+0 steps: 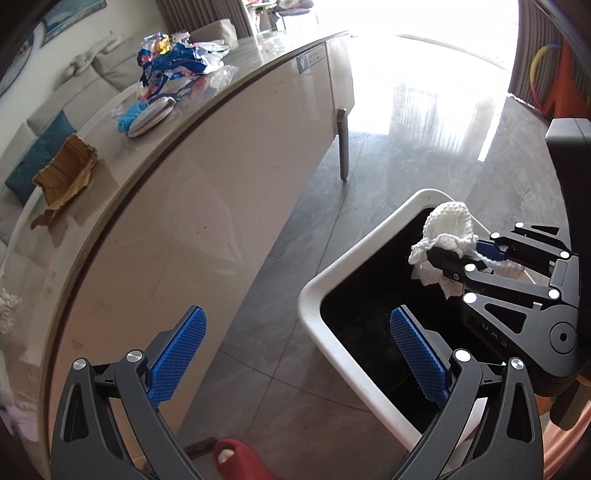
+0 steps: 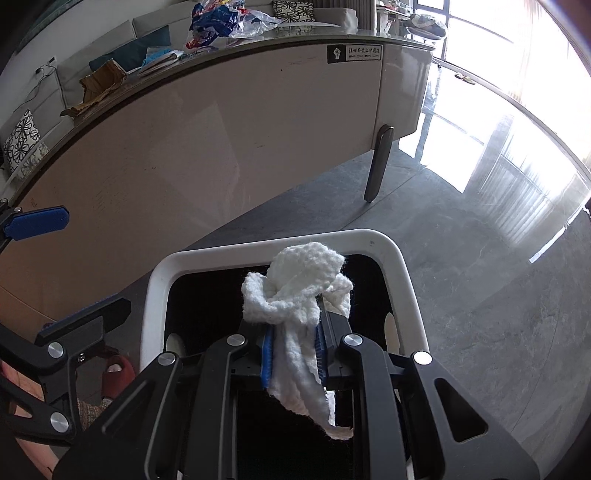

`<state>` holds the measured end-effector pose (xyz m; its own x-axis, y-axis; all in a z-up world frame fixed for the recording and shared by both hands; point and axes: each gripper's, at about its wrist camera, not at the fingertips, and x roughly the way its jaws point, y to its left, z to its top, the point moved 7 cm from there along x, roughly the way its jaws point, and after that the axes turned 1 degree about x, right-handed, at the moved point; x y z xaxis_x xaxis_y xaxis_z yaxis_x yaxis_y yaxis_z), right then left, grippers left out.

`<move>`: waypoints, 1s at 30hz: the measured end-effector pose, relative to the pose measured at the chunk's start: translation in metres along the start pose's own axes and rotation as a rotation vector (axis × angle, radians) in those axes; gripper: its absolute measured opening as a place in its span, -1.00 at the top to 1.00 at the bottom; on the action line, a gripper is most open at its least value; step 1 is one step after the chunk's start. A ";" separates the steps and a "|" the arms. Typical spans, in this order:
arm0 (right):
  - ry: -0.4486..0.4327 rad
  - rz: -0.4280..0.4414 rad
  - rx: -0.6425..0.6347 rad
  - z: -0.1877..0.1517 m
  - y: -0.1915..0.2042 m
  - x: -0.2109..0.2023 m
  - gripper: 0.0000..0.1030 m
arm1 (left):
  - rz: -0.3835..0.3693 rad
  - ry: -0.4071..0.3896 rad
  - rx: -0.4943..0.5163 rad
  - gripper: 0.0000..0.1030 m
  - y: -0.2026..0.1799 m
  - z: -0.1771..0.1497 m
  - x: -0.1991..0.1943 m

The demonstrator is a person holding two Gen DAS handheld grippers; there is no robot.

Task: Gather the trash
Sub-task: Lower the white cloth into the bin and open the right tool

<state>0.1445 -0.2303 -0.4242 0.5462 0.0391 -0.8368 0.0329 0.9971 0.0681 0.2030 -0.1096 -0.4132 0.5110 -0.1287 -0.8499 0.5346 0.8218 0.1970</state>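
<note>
My right gripper [image 2: 293, 354] has its jaws clamped on the crumpled tissue [image 2: 301, 291], hanging directly over the bin [image 2: 406, 266] mouth, so just release. Left gripper [image 1: 295, 360] jaws wide, empty, beside the bin; more trash on tabletop [image 1: 110, 155].

I see a glossy grey marble floor [image 2: 498, 295] flooded with window [image 2: 480, 22] light, a long beige counter [image 2: 221, 147] on dark legs, and a pale sofa [image 1: 107, 62] behind.
</note>
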 end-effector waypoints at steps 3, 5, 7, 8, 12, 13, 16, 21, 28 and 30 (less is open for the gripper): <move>0.033 0.000 -0.012 -0.006 0.002 0.012 0.60 | -0.004 -0.006 0.000 -0.93 0.002 0.002 0.001; 0.048 -0.003 -0.019 -0.009 0.003 0.017 0.60 | -0.006 -0.008 0.004 -0.93 0.001 0.002 0.001; 0.055 -0.001 -0.024 -0.010 0.004 0.019 0.60 | -0.013 -0.012 0.003 -0.93 0.001 0.003 0.001; 0.058 -0.003 -0.026 -0.011 0.005 0.020 0.60 | -0.014 -0.011 0.003 -0.93 0.000 0.003 0.001; 0.066 -0.007 -0.032 -0.012 0.004 0.022 0.56 | -0.022 -0.007 -0.004 -0.93 0.001 0.003 0.004; 0.080 0.003 -0.031 -0.013 0.004 0.024 0.50 | -0.023 -0.005 -0.006 -0.93 0.000 0.003 0.004; 0.129 0.016 -0.029 -0.019 0.007 0.033 -0.97 | -0.026 0.004 -0.004 -0.93 0.000 0.002 0.007; 0.179 -0.032 -0.074 -0.032 0.012 0.044 -0.91 | -0.026 0.004 0.002 -0.93 -0.001 0.003 0.007; 0.139 -0.032 -0.063 -0.026 0.009 0.034 -0.91 | -0.023 -0.006 -0.005 -0.93 0.001 0.005 0.002; 0.115 -0.039 -0.055 -0.023 0.009 0.026 -0.91 | -0.024 -0.013 -0.010 -0.93 0.002 0.005 -0.001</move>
<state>0.1396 -0.2189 -0.4578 0.4456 0.0047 -0.8952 0.0039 1.0000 0.0072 0.2074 -0.1106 -0.4092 0.5064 -0.1556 -0.8482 0.5404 0.8238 0.1715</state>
